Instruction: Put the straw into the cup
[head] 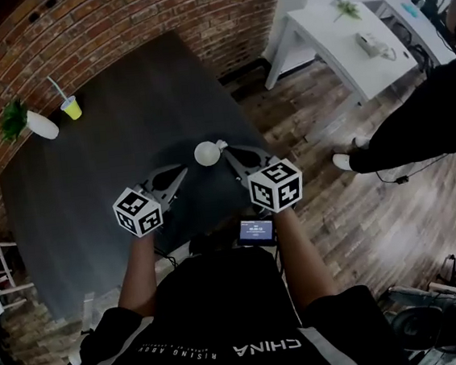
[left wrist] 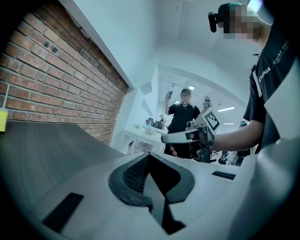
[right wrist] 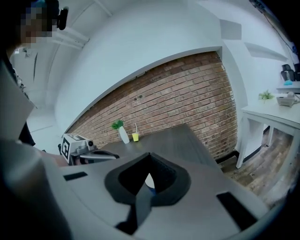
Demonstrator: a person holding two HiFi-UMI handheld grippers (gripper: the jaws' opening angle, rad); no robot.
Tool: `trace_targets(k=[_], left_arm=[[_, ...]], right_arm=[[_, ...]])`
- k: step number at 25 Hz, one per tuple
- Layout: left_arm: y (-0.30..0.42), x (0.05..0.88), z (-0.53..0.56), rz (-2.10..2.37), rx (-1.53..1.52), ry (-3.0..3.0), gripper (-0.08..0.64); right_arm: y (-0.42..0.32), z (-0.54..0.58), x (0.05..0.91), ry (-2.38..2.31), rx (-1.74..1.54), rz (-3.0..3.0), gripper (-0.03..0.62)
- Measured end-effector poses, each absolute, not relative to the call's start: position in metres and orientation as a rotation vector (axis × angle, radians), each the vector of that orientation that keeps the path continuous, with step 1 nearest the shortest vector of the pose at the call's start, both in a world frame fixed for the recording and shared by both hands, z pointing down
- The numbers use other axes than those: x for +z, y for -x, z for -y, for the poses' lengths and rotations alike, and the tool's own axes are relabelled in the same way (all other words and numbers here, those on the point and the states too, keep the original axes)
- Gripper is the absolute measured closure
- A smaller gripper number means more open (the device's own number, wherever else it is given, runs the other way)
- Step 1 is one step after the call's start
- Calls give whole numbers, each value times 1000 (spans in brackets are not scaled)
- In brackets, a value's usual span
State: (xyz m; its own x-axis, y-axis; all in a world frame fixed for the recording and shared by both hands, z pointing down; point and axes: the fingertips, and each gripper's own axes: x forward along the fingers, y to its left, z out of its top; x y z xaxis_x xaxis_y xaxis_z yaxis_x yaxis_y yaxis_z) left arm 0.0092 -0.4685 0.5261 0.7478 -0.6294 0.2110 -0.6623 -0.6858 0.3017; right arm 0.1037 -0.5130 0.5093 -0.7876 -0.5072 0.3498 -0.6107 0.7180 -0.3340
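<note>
A yellow cup (head: 71, 110) with a straw (head: 57, 88) standing in it sits at the far left of the dark table (head: 127, 148), beside a white vase with a green plant (head: 31, 123). The right gripper view shows the same cup (right wrist: 135, 137) far off by the brick wall. My right gripper (head: 223, 147) is over the table's near part, shut on a white round object (head: 206, 153); a sliver of that white object (right wrist: 148, 180) shows between its jaws. My left gripper (head: 181, 174) hovers close beside it to the left, jaws together and empty (left wrist: 149, 156).
A white side table (head: 334, 33) with small items stands at the right on the wood floor. A person in black (head: 424, 116) stands near it. The dark table's right edge (head: 236, 104) runs close to my right gripper. A brick wall (head: 114, 27) backs the table.
</note>
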Motion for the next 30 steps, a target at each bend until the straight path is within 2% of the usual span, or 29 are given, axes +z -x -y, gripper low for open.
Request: trace_targets(k=[30], left_arm=[[7, 527, 405, 645, 230, -2741, 557]], right_arm=[[-79, 417, 501, -1275, 660, 2575, 587]])
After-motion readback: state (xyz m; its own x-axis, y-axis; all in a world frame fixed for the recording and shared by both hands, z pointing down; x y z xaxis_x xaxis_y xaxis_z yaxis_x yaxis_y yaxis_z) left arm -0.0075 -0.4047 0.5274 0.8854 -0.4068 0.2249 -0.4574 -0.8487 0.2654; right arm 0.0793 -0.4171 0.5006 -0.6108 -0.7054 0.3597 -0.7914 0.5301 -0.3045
